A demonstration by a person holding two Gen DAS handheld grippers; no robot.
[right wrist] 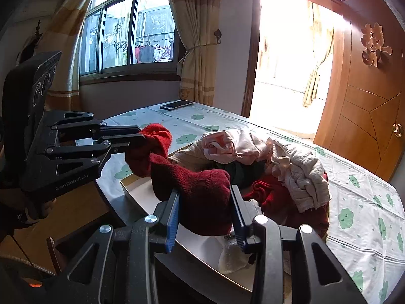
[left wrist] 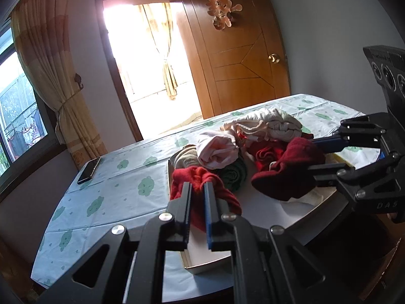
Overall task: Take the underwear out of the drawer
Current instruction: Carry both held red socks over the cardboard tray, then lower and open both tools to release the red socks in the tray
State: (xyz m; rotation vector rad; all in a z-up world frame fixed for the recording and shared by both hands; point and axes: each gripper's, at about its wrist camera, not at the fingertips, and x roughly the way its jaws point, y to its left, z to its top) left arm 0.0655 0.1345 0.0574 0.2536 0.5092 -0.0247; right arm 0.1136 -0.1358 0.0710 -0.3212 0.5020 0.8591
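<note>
1. Left wrist view: the left gripper (left wrist: 198, 190) has its fingers pinched narrow on one end of a red garment (left wrist: 202, 177), bunched just over the near left corner of the drawer (left wrist: 202, 268).
2. The drawer, a shallow white tray, sits on the worktop (left wrist: 114, 182) under a cloud-print cloth, with a pile of underwear (left wrist: 253, 136) heaped in it: pink, cream, green and red pieces.
3. At the right, the right gripper (left wrist: 314, 162) clamps a dark red bundle over the drawer's right side.
4. A phone (left wrist: 88, 169) lies well apart at the far left edge of the worktop.
5. Right wrist view: the right gripper (right wrist: 205, 197) has its fingers part-way apart, pressed on both sides of the red garment (right wrist: 200, 192), held above the near end of the drawer (right wrist: 136, 195).
6. The garment stretches left to the left gripper (right wrist: 141, 136), whose closed fingers grip its other end.
7. The pile of underwear (right wrist: 265, 157) fills the drawer's far right part.
8. The phone (right wrist: 176, 104) rests at the far end of the worktop (right wrist: 354, 197), near the window (right wrist: 126, 30).
</note>
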